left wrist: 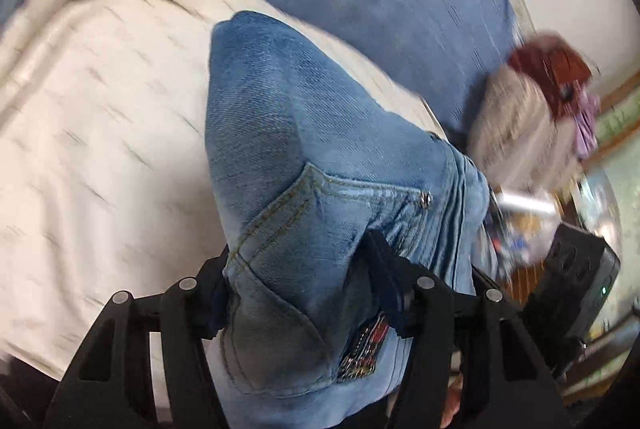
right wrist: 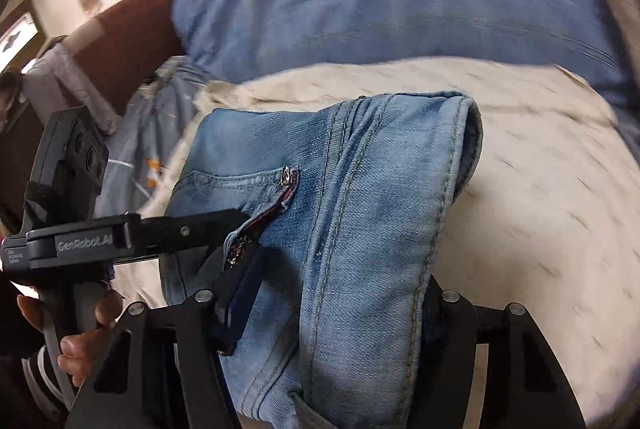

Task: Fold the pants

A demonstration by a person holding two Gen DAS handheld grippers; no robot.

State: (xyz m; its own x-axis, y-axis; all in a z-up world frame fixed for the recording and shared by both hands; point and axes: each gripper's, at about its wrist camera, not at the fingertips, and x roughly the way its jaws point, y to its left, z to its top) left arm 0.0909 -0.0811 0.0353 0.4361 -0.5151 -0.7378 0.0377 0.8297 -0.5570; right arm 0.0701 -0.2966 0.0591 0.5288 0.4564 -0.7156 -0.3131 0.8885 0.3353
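Note:
Light blue denim pants [left wrist: 304,165] hang bunched between both grippers above a white bedspread [left wrist: 100,133]. My left gripper [left wrist: 304,293] is shut on the pants near a back pocket with a rivet. My right gripper [right wrist: 332,305] is shut on the pants [right wrist: 360,189] along a seam and cuff-like folded edge. In the right wrist view the left gripper [right wrist: 240,229] shows at the left, its fingers clamped on the same denim near a small zip pocket. A hand [right wrist: 80,333] holds its handle.
A large blue pillow or quilt [right wrist: 400,9] lies at the far side of the bed. A pile of clothes [left wrist: 540,109] sits at the right in the left wrist view. A dark headboard [right wrist: 132,41] and a wall stand at the left in the right wrist view.

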